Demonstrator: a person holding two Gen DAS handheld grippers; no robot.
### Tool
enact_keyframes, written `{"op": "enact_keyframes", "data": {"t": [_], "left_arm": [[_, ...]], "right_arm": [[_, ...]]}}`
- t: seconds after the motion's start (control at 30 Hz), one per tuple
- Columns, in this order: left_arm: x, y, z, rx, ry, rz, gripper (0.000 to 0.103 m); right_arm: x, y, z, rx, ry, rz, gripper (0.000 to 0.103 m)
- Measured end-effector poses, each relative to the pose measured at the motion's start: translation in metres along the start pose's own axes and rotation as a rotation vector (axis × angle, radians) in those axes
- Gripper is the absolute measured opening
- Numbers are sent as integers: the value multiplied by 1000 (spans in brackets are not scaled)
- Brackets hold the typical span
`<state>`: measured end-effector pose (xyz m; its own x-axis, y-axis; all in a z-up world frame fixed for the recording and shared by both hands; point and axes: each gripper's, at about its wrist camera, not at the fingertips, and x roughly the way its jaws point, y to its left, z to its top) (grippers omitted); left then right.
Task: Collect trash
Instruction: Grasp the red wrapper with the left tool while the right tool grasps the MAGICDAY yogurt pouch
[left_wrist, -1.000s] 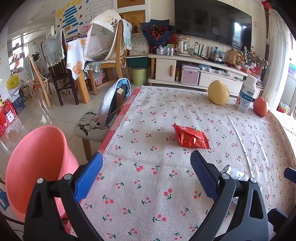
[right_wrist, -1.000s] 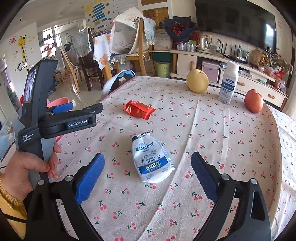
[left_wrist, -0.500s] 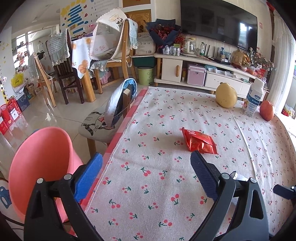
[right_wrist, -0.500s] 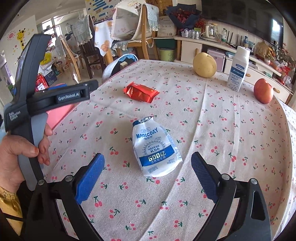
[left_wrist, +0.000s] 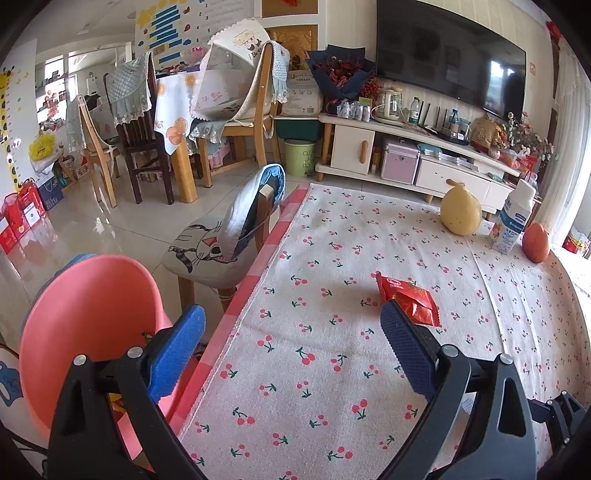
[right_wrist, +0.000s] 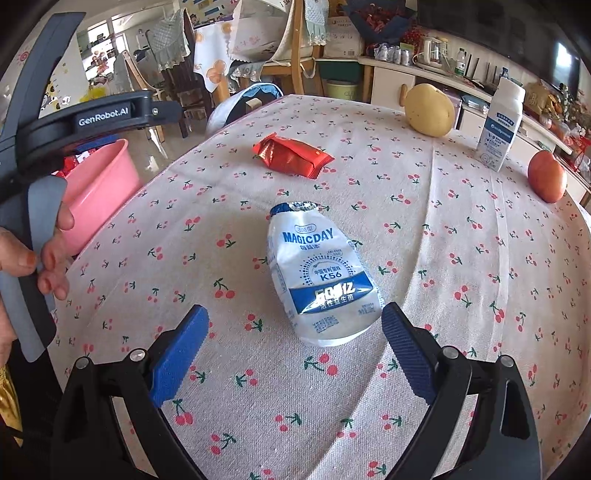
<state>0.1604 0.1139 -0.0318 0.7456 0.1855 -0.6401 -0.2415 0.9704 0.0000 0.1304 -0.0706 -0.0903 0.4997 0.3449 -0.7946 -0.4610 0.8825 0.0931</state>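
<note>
Table (right_wrist: 480, 258) is covered by a cherry-print cloth. Pink bin (left_wrist: 88, 317) sits off the table's left edge, below it.

White MAGICDAY pouch (right_wrist: 321, 280) lies flat mid-table, torn neck toward the far edge. It is framed by the right gripper (right_wrist: 293, 349), jaws wide, nothing held. Pouch is judged light, soft and slick, probably empty. It is best pinched across the flat lower body; the crumpled neck would likely slip.

Red snack wrapper (left_wrist: 408, 301) lies further in, nearer the left edge. It is partly hidden by the right finger of the left gripper (left_wrist: 291, 349), jaws wide, empty. Wrapper is judged very light, crinkly and springy. A sealed end seam is the best hold.
</note>
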Motion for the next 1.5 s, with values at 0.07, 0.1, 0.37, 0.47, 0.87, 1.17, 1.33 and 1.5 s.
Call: {"op": "enact_keyframes", "data": {"t": [0.07, 0.1, 0.37, 0.47, 0.87, 1.17, 1.33, 1.5], "left_arm": [[0, 0, -1, -1, 4, -2, 96], [1, 0, 0, 0, 6, -4, 96], [1, -3, -1, 7, 10, -7, 96], [1, -3, -1, 9, 12, -8, 96], [5, -12, -4, 32, 27, -36, 96], [8, -19, -6, 56, 45, -92, 96], [11, -27, -7, 83, 56, -136, 96], [18, -35, -9, 78, 82, -192, 96]], "right_arm": [[2, -1, 1, -2, -2, -12, 94], [4, -2, 2, -5, -2, -17, 94], [16, -7, 6, -8, 9, -44, 94], [18, -5, 7, -27, 16, -58, 91], [13, 4, 8, -88, -4, -49, 60], [3, -10, 9, -23, -10, -17, 59], [-16, -25, 13, 22, -42, -16, 59], [-36, -38, 16, 61, -68, -19, 59]]}}
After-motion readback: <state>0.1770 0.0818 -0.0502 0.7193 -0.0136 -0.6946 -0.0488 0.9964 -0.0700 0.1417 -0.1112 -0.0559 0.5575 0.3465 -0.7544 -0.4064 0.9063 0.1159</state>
